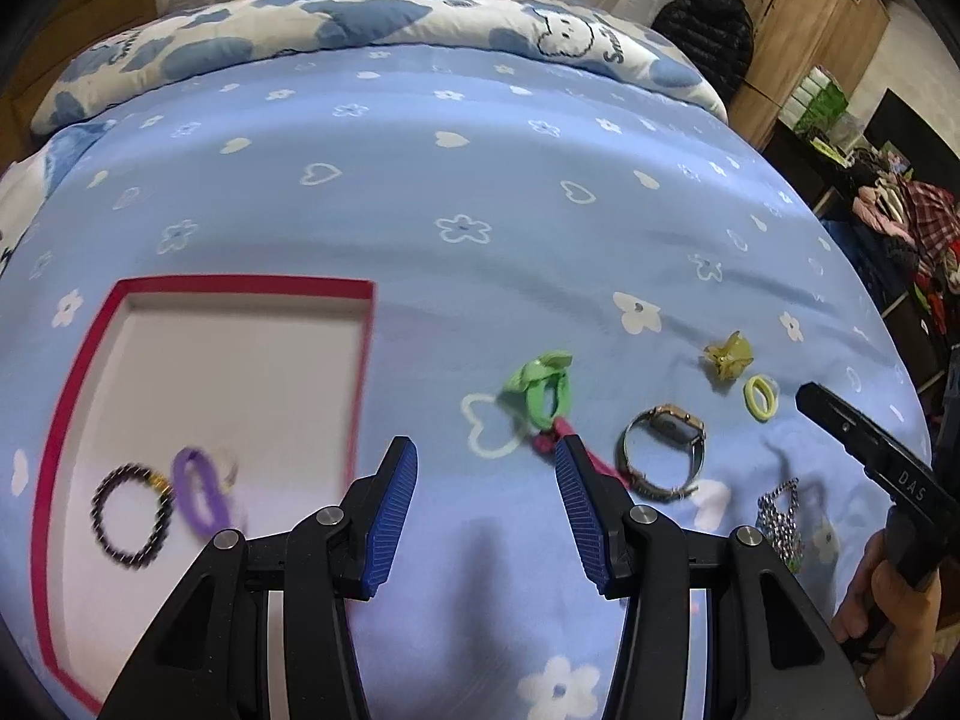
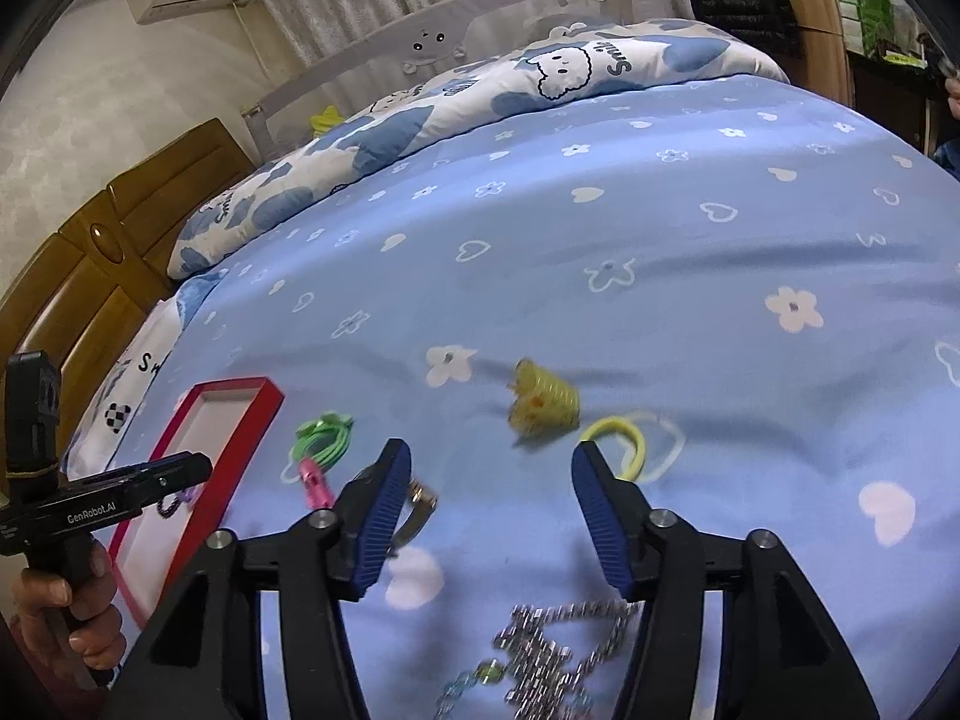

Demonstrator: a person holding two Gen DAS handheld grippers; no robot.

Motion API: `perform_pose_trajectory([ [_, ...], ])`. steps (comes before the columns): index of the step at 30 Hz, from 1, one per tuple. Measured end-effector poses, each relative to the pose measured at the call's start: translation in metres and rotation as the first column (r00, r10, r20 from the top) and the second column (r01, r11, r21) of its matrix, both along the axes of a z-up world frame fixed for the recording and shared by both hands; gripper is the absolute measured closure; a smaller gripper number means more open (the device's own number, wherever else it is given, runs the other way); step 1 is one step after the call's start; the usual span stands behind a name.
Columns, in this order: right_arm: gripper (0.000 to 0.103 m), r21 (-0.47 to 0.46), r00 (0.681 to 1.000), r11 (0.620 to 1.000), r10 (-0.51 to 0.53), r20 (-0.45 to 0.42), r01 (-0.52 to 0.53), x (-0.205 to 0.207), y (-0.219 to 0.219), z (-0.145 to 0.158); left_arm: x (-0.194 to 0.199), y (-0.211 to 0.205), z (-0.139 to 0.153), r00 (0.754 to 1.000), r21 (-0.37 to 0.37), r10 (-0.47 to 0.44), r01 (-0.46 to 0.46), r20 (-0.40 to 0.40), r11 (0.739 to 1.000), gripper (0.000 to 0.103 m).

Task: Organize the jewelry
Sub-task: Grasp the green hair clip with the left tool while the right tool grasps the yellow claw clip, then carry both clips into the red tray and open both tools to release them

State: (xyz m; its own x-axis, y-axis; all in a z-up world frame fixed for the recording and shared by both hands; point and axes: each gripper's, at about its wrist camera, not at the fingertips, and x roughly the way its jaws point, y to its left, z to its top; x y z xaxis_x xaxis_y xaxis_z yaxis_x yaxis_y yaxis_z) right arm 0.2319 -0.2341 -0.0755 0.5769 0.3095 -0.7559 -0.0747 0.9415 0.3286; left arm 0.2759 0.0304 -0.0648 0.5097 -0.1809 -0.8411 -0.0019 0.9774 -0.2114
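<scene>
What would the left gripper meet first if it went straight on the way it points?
Probably bare bedsheet: the left gripper has open, empty jaws aimed at the sheet between the red box and the green hair tie. Depth is unclear.

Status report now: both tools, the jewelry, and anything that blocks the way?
Left tool open, empty; right tool open, empty. Bead bracelet and purple band in red box; watch, chain, green tie on bedsheet. Nothing blocking.
</scene>
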Motion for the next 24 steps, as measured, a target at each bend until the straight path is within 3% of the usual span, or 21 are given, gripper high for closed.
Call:
perform_pose_trajectory([
  [13, 0.044, -0.080, 0.998, 0.995, 0.054, -0.027, -0.056, 0.047, 0.010, -0.024, 0.079, -0.022, -0.059, 0.992, -0.005, -0.039, 0.039, -0.120, 0.999, 0.056],
  [18, 0.045, -0.111, 0.997, 0.992, 0.050, -0.058, -0.056, 0.058, 0.011, -0.040, 0.091, -0.026, -0.071, 0.991, 0.003, -0.050, 0.050, -0.122, 0.999, 0.087],
  [20, 0.058, -0.128, 0.997, 0.990, 0.045, -0.065, -0.053, 0.058, 0.012, -0.043, 0.093, -0.029, -0.072, 0.992, -0.001, -0.056, 0.057, -0.113, 0.998, 0.092],
  [21, 0.074, -0.134, 0.997, 0.990, 0.044, -0.068, -0.053, 0.058, 0.013, -0.044, 0.092, -0.029, -0.071, 0.993, -0.001, -0.058, 0.058, -0.107, 0.998, 0.093],
  [24, 0.076, -0.135, 0.997, 0.990, 0.042, -0.058, -0.049, 0.054, 0.013, -0.039, 0.087, -0.025, -0.068, 0.995, -0.016, -0.054, 0.053, -0.085, 0.998, 0.094],
])
